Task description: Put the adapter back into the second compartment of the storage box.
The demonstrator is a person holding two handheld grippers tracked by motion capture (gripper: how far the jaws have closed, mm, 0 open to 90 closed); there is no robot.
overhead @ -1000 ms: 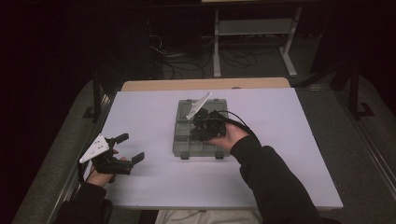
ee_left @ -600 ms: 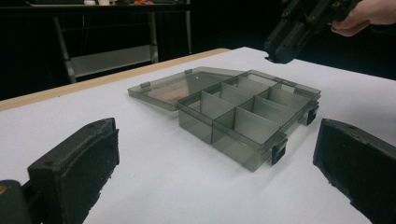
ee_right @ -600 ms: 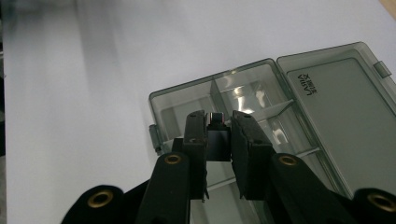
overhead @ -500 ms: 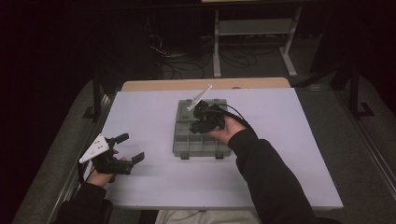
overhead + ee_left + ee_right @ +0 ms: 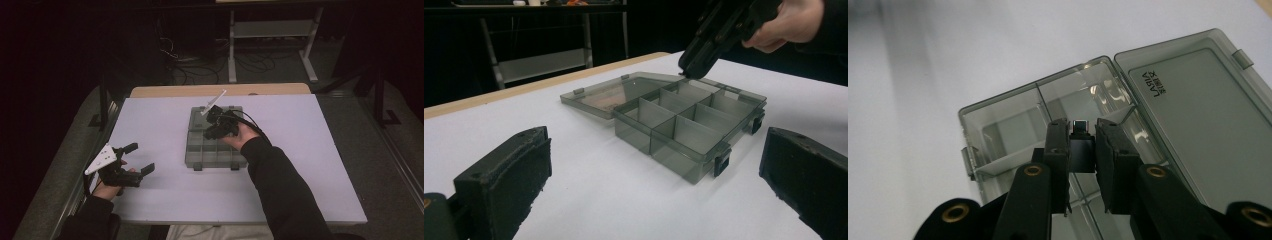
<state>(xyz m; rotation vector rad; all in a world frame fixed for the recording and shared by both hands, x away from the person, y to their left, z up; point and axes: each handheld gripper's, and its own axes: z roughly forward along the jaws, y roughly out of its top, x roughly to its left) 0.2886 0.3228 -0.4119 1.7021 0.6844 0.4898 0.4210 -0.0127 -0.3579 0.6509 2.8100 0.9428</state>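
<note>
A grey translucent compartment box (image 5: 216, 145) is seen near the middle of the white table (image 5: 310, 165), its lid (image 5: 1198, 110) folded flat open on the far side in the high view. The box is divided into compartments by thin partition walls; in the left gripper view two clasps are visible along its near edge. The right gripper (image 5: 216, 126) is held by the right hand (image 5: 241, 136) over the far part of the box, pointed down at it, with the cable looped behind the hand. In the right gripper view its jaws are drawn close together and clamped on a small dark block (image 5: 1081, 150), which is topped by a lighter, metal-looking end; what the block is cannot be told. The block is held above a compartment next to the hinge line, with the lid lying just beside it. In the left gripper view the right gripper's tip (image 5: 696, 67) is seen just above the box's far compartments; contact cannot be judged. The left gripper (image 5: 136, 159) is held low over the table's near left part, well apart from the box, with its jaws standing wide apart and nothing between them.
</note>
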